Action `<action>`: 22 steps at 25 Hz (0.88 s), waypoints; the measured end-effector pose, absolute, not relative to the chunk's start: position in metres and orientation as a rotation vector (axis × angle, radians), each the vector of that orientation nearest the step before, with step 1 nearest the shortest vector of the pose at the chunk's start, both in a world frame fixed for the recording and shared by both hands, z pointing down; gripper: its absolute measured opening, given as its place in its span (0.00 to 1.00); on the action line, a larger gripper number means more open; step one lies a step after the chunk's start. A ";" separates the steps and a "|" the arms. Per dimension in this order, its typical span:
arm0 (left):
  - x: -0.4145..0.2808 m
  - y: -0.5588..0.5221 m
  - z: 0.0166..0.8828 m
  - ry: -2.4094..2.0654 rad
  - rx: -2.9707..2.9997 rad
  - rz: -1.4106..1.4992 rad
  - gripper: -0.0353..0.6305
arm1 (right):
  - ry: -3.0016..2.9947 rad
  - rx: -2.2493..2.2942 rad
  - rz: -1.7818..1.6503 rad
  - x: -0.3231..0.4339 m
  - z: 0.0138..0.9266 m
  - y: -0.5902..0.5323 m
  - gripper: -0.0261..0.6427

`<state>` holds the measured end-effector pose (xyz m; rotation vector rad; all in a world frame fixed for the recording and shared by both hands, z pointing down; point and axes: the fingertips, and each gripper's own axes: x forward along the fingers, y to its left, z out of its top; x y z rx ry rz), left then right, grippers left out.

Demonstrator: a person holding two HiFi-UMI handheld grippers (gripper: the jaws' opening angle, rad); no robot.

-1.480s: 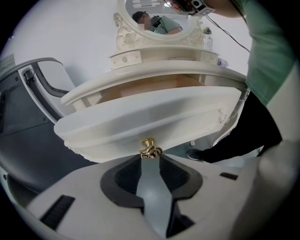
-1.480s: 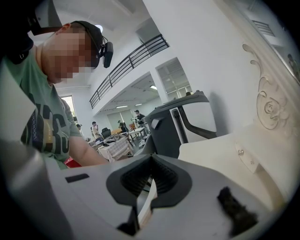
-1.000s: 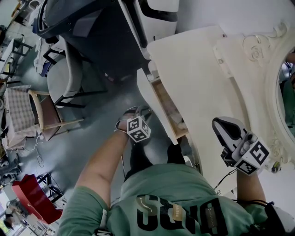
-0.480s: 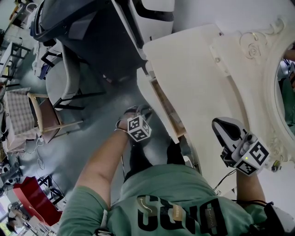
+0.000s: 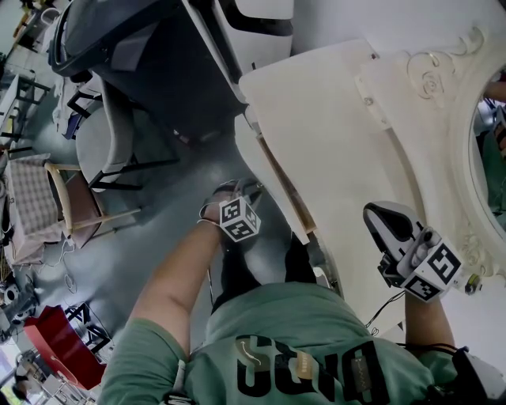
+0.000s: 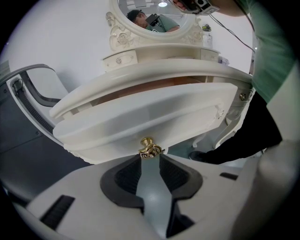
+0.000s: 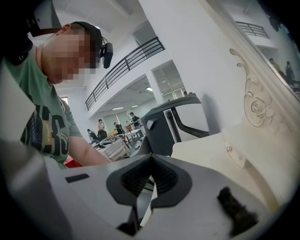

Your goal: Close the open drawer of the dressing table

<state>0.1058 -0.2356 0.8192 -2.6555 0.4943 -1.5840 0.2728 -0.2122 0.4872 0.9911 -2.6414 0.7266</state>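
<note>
Up close in the left gripper view, the left tool [image 6: 150,159] is clenched on a small gold knob [image 6: 149,148]. The knob sits right at the tips of its two dark ribbed jaws and fills the narrow space between them. It is fixed low on the middle of the drawer [image 6: 140,117], whose curved cream front spreads wide just beyond the tool and tilts across the view. The drawer is not fully shut: a thin brown strip of its inside shows between the front and the overhanging top of the table [image 6: 154,70]. Above the top stands an oval mirror [image 6: 150,14] in a carved cream frame.

From the head view, this tool hangs off the front edge of the table, over the grey floor [image 5: 158,206]. It points at the drawer front, and the person's bare left arm [image 5: 174,277] runs back to a green shirt [image 5: 300,348]. A narrow line of pale wood marks the open side of the drawer, between the tool and the table top.

Over on the other side, the right tool [image 7: 151,160] is clenched on nothing, its jaw tips meeting with only a slim slit lower down. It sits above the table top near the mirror frame, well apart from the drawer and the knob.

Farther out, a large dark grey and white body [image 5: 158,63] stands beside the table, and a wooden chair [image 5: 79,198] sits on the floor beyond it.
</note>
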 end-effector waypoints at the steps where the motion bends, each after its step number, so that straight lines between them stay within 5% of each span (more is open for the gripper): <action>1: 0.108 -0.236 0.819 0.492 -2.655 -1.583 0.24 | -2.641 0.993 0.727 0.274 0.488 -0.212 0.06; 22: 0.132 -0.248 0.821 0.478 -2.632 -1.573 0.24 | -2.630 1.038 0.741 0.297 0.493 -0.207 0.06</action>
